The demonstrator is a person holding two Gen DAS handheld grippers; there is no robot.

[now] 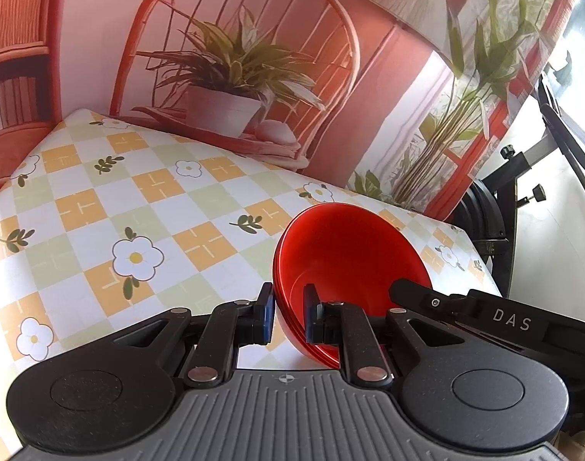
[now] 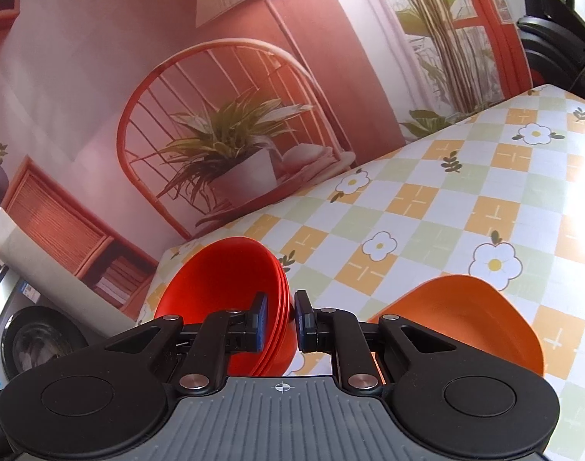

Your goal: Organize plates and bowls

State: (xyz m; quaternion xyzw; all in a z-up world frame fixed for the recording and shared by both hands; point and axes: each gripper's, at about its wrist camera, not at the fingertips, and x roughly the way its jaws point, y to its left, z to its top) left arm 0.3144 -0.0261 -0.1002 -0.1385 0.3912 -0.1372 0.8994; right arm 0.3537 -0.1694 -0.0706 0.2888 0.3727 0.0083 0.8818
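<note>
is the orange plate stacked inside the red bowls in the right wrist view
No, the orange plate sits apart on the tablecloth, right of the red bowls.

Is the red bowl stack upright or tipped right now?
Tipped. The red bowl stack leans with its opening facing sideways, its rim between the fingers of the left gripper and right gripper.

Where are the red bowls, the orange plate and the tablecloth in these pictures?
red bowls (image 1: 354,253): left wrist view, inner wall of the top bowl.
orange plate (image 2: 461,307): right wrist view, its upper face.
tablecloth (image 1: 139,207): left wrist view, a bare checked patch.
</note>
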